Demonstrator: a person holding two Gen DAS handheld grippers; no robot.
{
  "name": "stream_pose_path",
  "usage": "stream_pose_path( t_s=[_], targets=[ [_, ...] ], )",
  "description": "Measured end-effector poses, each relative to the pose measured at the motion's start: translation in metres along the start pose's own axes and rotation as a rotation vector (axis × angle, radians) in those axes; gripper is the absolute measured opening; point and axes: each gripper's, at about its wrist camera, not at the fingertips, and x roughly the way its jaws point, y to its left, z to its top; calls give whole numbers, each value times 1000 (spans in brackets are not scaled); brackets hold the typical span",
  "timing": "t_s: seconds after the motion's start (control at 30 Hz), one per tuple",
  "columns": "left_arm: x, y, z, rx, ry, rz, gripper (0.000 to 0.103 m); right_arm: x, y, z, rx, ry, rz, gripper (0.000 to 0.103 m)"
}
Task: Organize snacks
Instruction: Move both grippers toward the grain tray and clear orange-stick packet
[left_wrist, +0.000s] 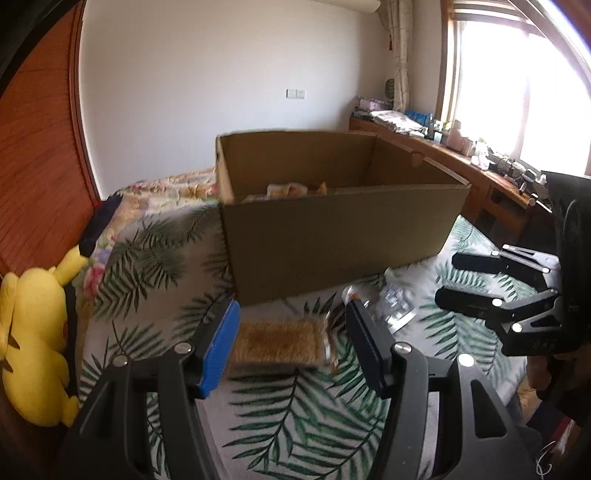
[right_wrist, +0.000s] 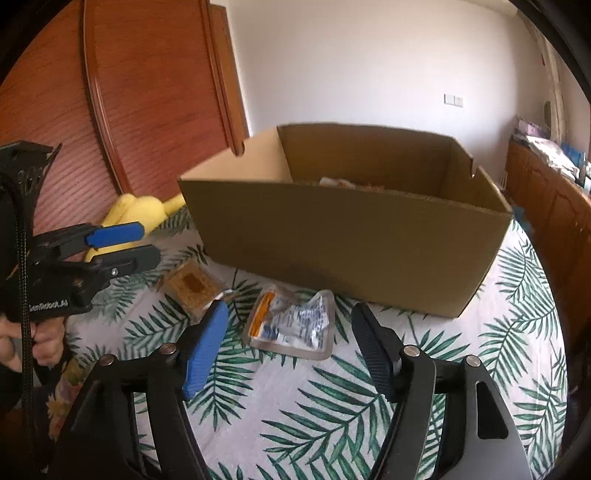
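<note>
1. We judge the task partly done. The cardboard box (left_wrist: 332, 229) stands open on the palm-leaf bedspread (right_wrist: 369, 424), and a few snack packets (left_wrist: 291, 190) already lie on its floor; only their tops show over the near wall, so we cannot count them.

2. Two snacks remain outside, on the bedspread just in front of the box's near wall. We judge both are still to go into the box.

3. The first is a brown snack bar in a clear wrapper (left_wrist: 279, 343). It is flat and rectangular, with a coarse, grainy golden-brown surface and a crimped wrapper end at its right. It lies flat, in line with the gap of the left gripper (left_wrist: 291, 349).

4. The second is a clear pouch of small wrapped snacks (right_wrist: 293, 325). The contents show orange, white and blue print; the film is crumpled and glossy, with a flat sealed border. It lies ahead of the right gripper (right_wrist: 291, 347), beside the bar and apart from it.

5. Left gripper: jaws stand apart, holding nothing.

6. Right gripper: jaws stand wide apart, pads clear of the pouch, holding nothing.

7. A yellow plush toy (left_wrist: 37, 332) lies at the bed's left edge, clear of the work.
</note>
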Motion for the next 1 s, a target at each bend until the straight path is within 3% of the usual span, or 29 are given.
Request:
stream_pose_path(
  t_s=[0.23,0.77,1.0],
  targets=[
    [21,12,-21,-30,57,11,60,31,5,-2,14,57,-12,75],
    [37,19,-33,-62,91,4,60,86,5,7,2,188,-109,78],
    [36,21,-33,-67,89,0,60,100,6,8,-16,218,-124,88]
  ],
)
